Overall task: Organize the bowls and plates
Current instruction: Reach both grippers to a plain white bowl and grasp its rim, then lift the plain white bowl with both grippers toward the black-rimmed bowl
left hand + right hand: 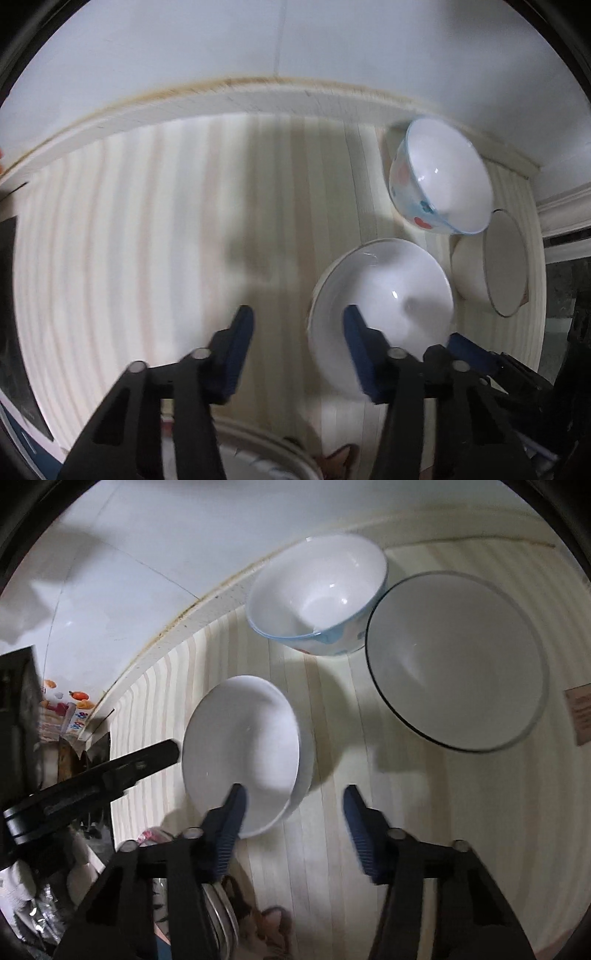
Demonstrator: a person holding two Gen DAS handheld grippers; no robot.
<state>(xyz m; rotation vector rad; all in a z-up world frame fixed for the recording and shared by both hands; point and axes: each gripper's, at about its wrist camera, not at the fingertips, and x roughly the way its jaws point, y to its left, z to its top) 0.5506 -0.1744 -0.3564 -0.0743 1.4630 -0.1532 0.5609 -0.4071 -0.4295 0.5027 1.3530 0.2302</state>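
Three bowls stand on a cream striped table (147, 240). A plain white bowl (384, 306) (243, 753) is nearest. A blue-rimmed bowl with red and blue spots (439, 177) (321, 594) stands behind it by the wall. A larger dark-rimmed white bowl (495, 262) (458, 661) stands to the right. My left gripper (299, 325) is open and empty; its right finger overlaps the plain bowl. My right gripper (293, 801) is open and empty, above the plain bowl's right edge. The left gripper's arm (92, 779) shows in the right wrist view.
A white wall and raised table edge (258, 96) close the far side. A stack of plates (221, 919) lies at the near edge, its rim also in the left wrist view (266, 454). A dark appliance (11, 332) is at the left. A small label (580, 712) lies at the right.
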